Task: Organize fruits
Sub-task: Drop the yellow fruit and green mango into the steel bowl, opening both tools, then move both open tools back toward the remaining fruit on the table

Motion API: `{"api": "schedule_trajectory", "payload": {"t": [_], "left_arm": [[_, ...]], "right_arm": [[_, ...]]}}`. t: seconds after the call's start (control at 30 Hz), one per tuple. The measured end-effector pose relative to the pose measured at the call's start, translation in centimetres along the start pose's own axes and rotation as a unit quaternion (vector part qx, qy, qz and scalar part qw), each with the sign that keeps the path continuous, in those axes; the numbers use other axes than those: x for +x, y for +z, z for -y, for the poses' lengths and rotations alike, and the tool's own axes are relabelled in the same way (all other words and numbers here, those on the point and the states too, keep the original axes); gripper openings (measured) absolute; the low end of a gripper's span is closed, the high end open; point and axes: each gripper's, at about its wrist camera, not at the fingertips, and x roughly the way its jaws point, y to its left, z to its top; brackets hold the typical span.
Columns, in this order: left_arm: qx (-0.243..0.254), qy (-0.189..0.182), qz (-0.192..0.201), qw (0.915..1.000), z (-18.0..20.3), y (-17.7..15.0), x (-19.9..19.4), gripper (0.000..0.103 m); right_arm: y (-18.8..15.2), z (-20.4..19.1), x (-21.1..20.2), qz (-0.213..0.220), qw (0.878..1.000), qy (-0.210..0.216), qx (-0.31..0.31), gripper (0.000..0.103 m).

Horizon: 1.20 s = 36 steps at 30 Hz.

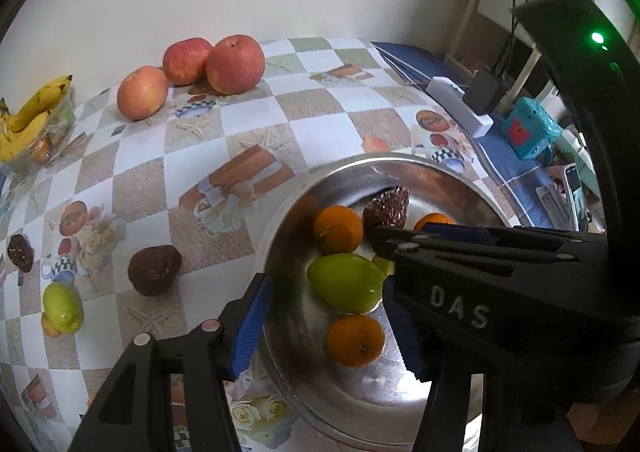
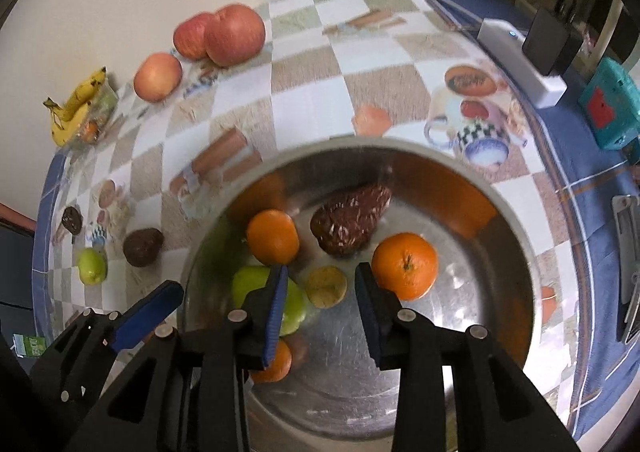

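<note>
A steel bowl holds three oranges, a green fruit, a brown scaly fruit and a small yellow fruit. My right gripper is open and empty above the small yellow fruit. My left gripper is open at the bowl's left rim, around the green fruit without touching it. On the table lie three apples, bananas, a dark brown fruit, a green fruit and a small dark fruit.
The checkered tablecloth ends at a cream wall behind. On the right stand a white box, a black adapter and a teal gadget. The right gripper's body crosses the left wrist view.
</note>
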Motion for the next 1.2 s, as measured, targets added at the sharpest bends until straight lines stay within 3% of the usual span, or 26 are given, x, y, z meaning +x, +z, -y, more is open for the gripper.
{"api": "schedule_trajectory", "payload": {"t": [0.2,0.47,0.57,0.67,0.77,0.83,0.87,1.03,1.2], "left_arm": [[-0.031,0.002,0.002,0.9995,-1.5,0.4,-0.9,0.062],[-0.106,0.022,-0.004,0.9942,-5.0,0.1,-1.2,0.062],[-0.143,0.039,-0.008,0.9888,-6.4,-0.2,-1.2,0.071],[-0.193,0.063,-0.013,0.9791,-8.4,-0.7,-1.1,0.077],[-0.225,0.091,-0.011,0.9701,-9.8,-1.2,-1.3,0.091],[-0.239,0.111,-0.007,0.9646,-10.6,-1.5,-1.5,0.103],[-0.244,0.122,-0.003,0.9619,-10.9,-1.6,-1.7,0.103],[-0.249,0.143,-0.004,0.9580,-11.7,-1.8,-1.8,0.103],[-0.247,0.144,-0.003,0.9584,-12.0,-1.7,-2.2,0.103]], "right_arm": [[0.3,0.1,-1.2,0.024,1.000,0.002,0.008,0.036],[0.4,0.4,-1.1,0.023,1.000,0.000,0.015,0.036],[0.4,0.1,-1.0,0.023,1.000,0.000,0.005,0.037],[0.5,-0.3,-1.0,0.027,1.000,-0.006,-0.006,0.058],[0.5,-0.5,-1.1,0.032,0.999,-0.008,-0.012,0.061],[0.5,-0.6,-1.1,0.035,0.999,-0.012,-0.017,0.074],[0.5,-0.7,-1.1,0.036,0.999,-0.014,-0.019,0.083],[0.4,-1.2,-0.9,0.051,0.998,-0.020,-0.031,0.095],[0.2,-1.4,-1.0,0.065,0.997,-0.021,-0.034,0.096]]}}
